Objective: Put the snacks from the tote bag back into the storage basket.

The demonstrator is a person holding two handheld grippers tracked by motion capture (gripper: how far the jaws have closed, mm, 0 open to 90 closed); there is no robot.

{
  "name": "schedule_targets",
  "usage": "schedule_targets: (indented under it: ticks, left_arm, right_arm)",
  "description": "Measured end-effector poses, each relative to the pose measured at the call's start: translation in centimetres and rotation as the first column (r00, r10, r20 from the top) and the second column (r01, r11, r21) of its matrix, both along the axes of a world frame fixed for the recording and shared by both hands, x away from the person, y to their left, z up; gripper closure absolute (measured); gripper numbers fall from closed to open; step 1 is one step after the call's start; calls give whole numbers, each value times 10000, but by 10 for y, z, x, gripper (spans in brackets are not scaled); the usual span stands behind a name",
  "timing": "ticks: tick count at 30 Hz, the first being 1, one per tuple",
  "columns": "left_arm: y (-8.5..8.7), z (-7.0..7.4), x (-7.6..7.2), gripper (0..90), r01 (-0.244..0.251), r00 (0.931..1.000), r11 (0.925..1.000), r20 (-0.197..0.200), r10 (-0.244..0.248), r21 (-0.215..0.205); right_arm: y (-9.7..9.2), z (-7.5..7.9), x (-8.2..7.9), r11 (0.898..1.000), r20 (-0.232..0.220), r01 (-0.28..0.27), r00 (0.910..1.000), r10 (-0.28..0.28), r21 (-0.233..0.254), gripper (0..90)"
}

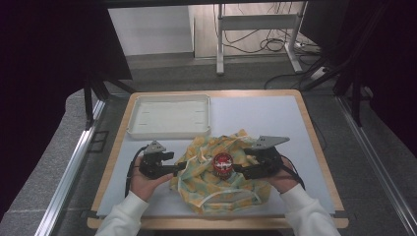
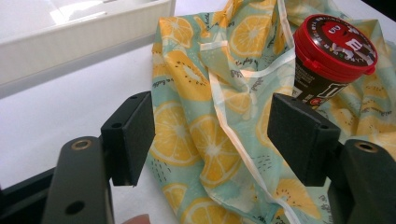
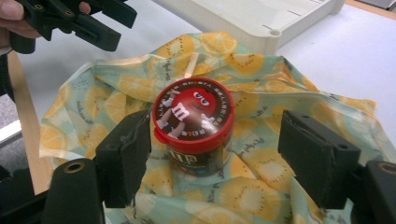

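A brown candy jar with a red lid (image 1: 223,163) stands upright in the middle of a crumpled lemon-print cloth (image 1: 221,191) near the table's front. My left gripper (image 1: 179,167) sits at the cloth's left edge. In the left gripper view its jaws (image 2: 210,135) stand open over the cloth (image 2: 196,93), with the jar (image 2: 329,56) off to the right beyond them. My right gripper (image 1: 238,168) is just right of the jar. In the right gripper view it (image 3: 217,154) is open, and the jar (image 3: 192,116) stands between and just ahead of the pads, untouched.
A shallow white tray (image 1: 169,132) lies behind the cloth at the back left of the white table top (image 1: 260,115). Its wall (image 2: 84,37) is close beyond the left gripper. The wooden table edge (image 1: 216,222) runs along the front.
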State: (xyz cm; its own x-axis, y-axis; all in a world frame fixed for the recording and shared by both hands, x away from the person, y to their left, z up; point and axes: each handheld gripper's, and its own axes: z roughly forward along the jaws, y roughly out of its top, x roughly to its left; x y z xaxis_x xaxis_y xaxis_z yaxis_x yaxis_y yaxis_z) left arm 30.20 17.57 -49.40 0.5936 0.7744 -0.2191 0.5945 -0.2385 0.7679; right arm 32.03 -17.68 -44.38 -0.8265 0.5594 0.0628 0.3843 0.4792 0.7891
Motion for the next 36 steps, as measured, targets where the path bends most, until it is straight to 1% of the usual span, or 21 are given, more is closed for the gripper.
schedule_targets:
  ticks: [7,16,25,31,36]
  left_arm:
    - [0,-1,0,322,21,10000,10000,-49,-21,-17]
    - [0,-2,0,321,22,9999,10000,-118,-21,43]
    - [2,-2,-2,321,-66,9999,10000,-81,66,35]
    - [5,-2,-3,321,-170,9998,9999,-81,170,26]
    - [4,-1,-5,320,-151,9999,9999,-63,151,46]
  right_arm:
    - [7,-2,0,9999,-97,-110,9999,109,-124,228]
    - [19,-7,1,9991,-225,-196,9996,187,-381,201]
    - [40,-20,7,9953,-374,-179,9992,144,-951,166]
    - [45,-24,9,9932,-336,-132,9994,94,-1156,150]
    - [50,-27,10,9914,-352,-168,9993,123,-1295,135]
